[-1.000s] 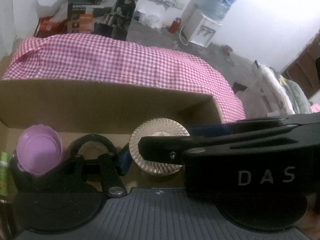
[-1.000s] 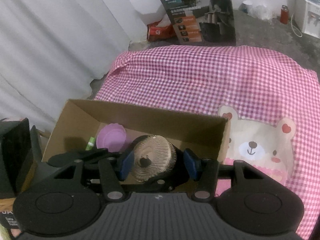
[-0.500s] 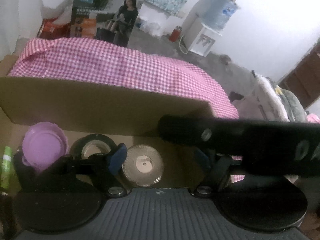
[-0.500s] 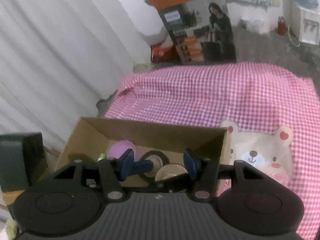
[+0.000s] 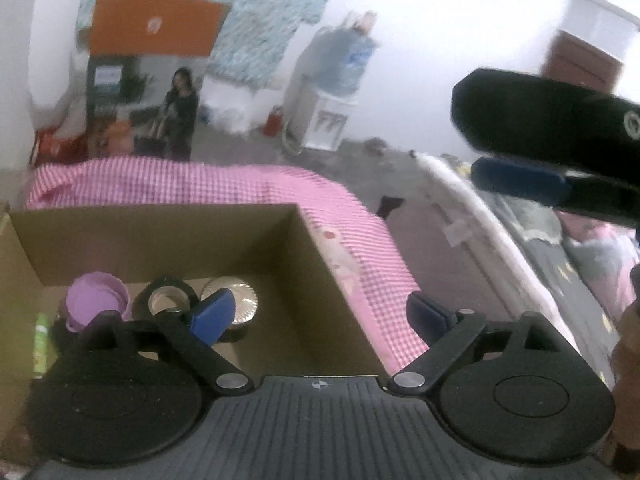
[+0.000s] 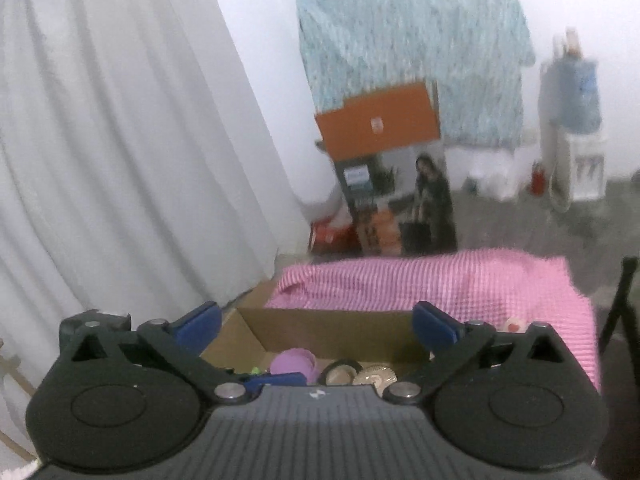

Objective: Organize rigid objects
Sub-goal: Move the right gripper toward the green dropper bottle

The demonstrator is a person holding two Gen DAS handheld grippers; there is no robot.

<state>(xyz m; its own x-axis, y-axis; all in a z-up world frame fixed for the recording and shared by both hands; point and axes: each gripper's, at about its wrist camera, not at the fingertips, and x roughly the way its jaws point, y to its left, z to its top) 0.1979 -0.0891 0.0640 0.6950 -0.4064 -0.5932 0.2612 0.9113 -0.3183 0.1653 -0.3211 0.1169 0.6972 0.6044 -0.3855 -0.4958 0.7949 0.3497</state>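
Observation:
An open cardboard box [image 5: 168,240] [image 6: 320,326] sits on the pink checked cloth [image 5: 248,184]. On its floor lie a purple cup [image 5: 94,300] [image 6: 292,362], a black tape roll [image 5: 166,298] [image 6: 340,372], a gold ribbed disc [image 5: 240,300] [image 6: 376,377] and a green tube [image 5: 41,340]. My left gripper [image 5: 320,316] hangs over the box's near right part, its jaws opening, nothing between them. My right gripper [image 6: 316,324] is raised above the box, jaws opening and empty; it also shows blurred as the right gripper [image 5: 540,120] at the upper right.
The cloth [image 6: 440,280] runs beyond the box. A white curtain [image 6: 120,160] hangs on the left. A printed carton [image 6: 396,204] and a water dispenser [image 5: 332,92] stand on the floor behind. Bedding [image 5: 580,240] lies to the right. A dark tripod leg [image 6: 620,308] is at the right edge.
The gold disc, earlier between the right gripper's pads, now lies in the box. Both grippers have lifted and pulled back from the box, and their jaws have spread wide.

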